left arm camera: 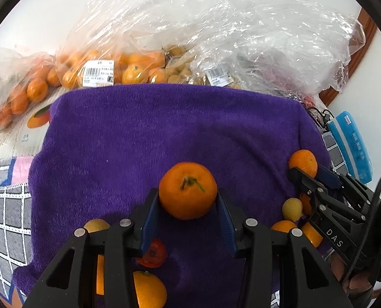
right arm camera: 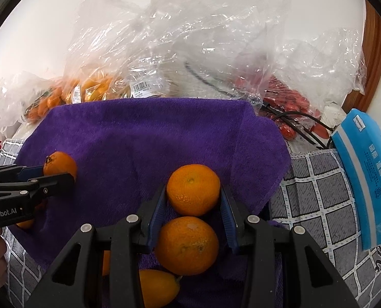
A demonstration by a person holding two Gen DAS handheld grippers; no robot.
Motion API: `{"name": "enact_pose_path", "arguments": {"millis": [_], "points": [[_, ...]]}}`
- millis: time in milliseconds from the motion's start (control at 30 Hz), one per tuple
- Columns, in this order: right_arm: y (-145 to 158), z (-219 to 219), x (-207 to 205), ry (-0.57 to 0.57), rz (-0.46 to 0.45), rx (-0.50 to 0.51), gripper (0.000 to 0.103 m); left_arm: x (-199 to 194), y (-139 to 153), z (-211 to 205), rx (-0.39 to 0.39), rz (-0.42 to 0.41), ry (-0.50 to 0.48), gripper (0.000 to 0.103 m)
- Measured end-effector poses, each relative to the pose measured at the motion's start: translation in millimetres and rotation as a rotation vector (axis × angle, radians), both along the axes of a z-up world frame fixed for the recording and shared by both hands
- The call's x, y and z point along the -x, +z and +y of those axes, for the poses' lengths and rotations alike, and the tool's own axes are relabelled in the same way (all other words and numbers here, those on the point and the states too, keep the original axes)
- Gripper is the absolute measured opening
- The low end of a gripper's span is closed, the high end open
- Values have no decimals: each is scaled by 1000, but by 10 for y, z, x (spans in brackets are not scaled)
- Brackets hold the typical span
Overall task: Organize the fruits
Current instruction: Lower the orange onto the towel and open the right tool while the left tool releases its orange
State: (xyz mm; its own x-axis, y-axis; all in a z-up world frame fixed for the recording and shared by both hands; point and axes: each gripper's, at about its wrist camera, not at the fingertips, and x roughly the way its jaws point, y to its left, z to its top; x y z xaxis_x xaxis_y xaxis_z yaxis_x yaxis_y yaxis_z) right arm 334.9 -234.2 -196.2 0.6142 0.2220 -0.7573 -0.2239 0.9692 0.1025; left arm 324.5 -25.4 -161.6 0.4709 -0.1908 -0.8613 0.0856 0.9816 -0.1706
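Clear bags [left arm camera: 190,38] of fruit sit behind a purple towel [left arm camera: 139,133]. Left gripper [left arm camera: 188,200] clamps an orange [left arm camera: 188,190] over the towel's near middle. Right gripper [right arm camera: 193,197] clamps a second orange [right arm camera: 193,188] above a loose orange [right arm camera: 186,245] on the towel.

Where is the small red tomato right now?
In the left wrist view, the small red tomato lies on the purple towel, low and left of centre, partly hidden behind the left gripper.
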Motion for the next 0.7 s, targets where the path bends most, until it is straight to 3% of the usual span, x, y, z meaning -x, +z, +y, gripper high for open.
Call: {"name": "enact_pose_path", "arguments": {"millis": [133, 500, 700], "points": [[19, -1, 8, -1, -5, -6, 42, 15, 7, -25, -13, -9, -9, 43], [217, -33, 65, -9, -19, -61, 48, 117, 224, 1, 6, -72, -28, 58], [358, 21, 155, -12, -25, -39, 51, 198, 329, 49, 8, -95, -22, 60]]}}
